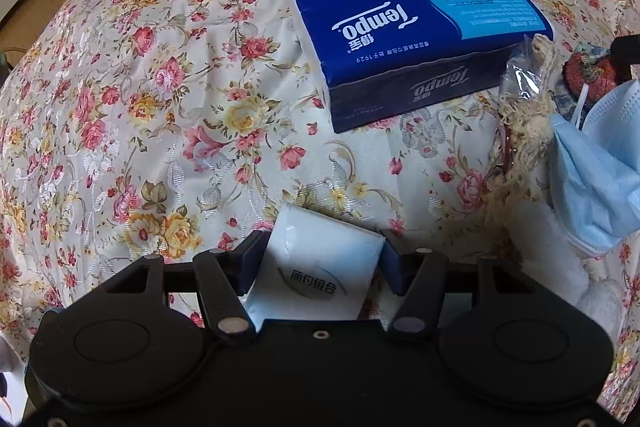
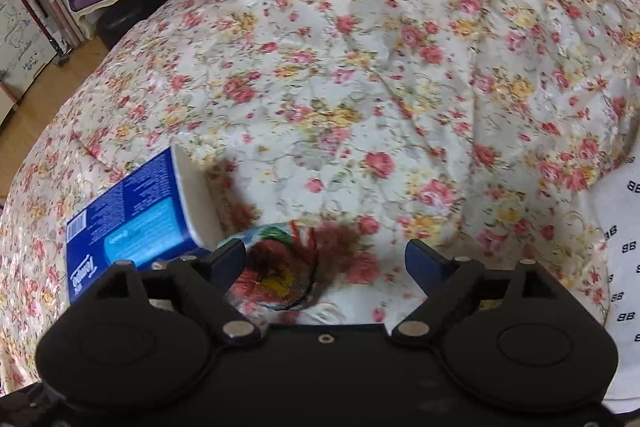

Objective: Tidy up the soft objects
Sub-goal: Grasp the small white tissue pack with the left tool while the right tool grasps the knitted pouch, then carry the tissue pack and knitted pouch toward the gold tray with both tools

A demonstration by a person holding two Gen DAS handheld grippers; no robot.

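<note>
from the left wrist, the left gripper [image 1: 320,251] is closed on a small white tissue pack [image 1: 316,267], its fingers pressing both sides, low over the floral tablecloth [image 1: 140,87]. a blue tempo tissue pack [image 1: 416,35] lies beyond, a blue face mask [image 1: 596,179] to the right. from the right wrist, the right gripper [image 2: 326,259] is spread wide, holding nothing, above a colourful plastic-wrapped item [image 2: 276,275] beside the tempo pack.

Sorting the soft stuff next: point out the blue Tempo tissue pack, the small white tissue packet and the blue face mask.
Tempo tissue pack [image 1: 404,11], left wrist view, on its blue top face.
Small white tissue packet [image 1: 320,267], left wrist view, on its front face between the gripper fingers.
Blue face mask [image 1: 596,183], left wrist view, on its pleated body.
</note>
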